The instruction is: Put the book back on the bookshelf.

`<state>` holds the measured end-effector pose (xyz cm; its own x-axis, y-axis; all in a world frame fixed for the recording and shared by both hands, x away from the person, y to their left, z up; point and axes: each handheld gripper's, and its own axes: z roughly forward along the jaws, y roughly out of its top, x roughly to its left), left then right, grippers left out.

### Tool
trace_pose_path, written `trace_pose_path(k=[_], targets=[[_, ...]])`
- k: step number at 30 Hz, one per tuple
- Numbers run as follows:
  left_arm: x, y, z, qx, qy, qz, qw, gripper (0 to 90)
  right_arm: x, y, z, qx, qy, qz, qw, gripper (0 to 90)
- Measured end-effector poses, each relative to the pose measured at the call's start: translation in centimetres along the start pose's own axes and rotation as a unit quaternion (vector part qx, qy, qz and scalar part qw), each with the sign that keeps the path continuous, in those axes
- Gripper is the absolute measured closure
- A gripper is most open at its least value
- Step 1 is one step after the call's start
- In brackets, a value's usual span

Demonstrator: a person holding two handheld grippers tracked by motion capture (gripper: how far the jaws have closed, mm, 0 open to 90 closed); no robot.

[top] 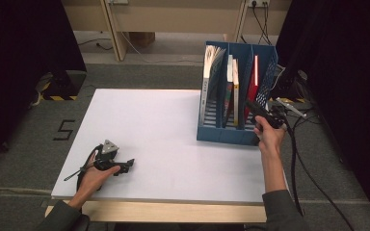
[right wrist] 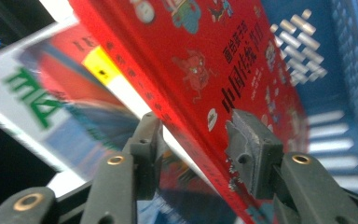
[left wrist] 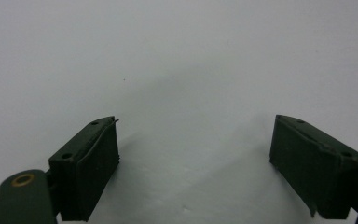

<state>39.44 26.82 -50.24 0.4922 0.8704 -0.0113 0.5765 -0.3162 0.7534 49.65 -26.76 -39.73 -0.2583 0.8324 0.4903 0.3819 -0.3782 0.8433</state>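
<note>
A red book (top: 255,77) stands upright in the rightmost slot of a blue file rack (top: 221,132) at the table's right side. My right gripper (top: 253,109) is at the book's near edge. In the right gripper view its jaws sit on either side of the red book (right wrist: 191,56), pads against the cover, so the right gripper (right wrist: 193,128) is shut on it. My left gripper (top: 131,163) rests low on the white table (top: 149,120) near the front left. The left gripper (left wrist: 196,123) is open with nothing between its jaws.
A white-covered book (top: 211,62) leans in the rack's left slot, and two thinner books (top: 233,82) stand in the middle slot. A book with green characters (right wrist: 32,93) sits beside the red one. Cables (top: 301,159) trail off the table's right edge.
</note>
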Motion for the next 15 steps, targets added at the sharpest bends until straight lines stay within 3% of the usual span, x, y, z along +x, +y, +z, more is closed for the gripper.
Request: trace_pose_path(k=[8,11,13,15], targets=[[0.1,0.0,0.0,0.0,-0.002,-0.001,1.0,14.6,-0.5,0.8,2.1,0.002,-0.014,-0.035,0.9993,58.6],[0.0,0.0,0.0,0.0,-0.002,0.0,1.0,14.5,-0.6,0.7,2.1,0.002,-0.011,-0.034,0.9994,58.6],[0.0,0.0,0.0,-0.001,-0.002,-0.001,1.0,14.6,-0.8,0.6,2.0,0.014,-0.012,-0.029,0.9994,54.3],[0.0,0.0,0.0,0.0,-0.002,0.0,1.0,14.6,-1.0,0.6,1.9,0.014,-0.022,-0.043,0.9987,49.1]])
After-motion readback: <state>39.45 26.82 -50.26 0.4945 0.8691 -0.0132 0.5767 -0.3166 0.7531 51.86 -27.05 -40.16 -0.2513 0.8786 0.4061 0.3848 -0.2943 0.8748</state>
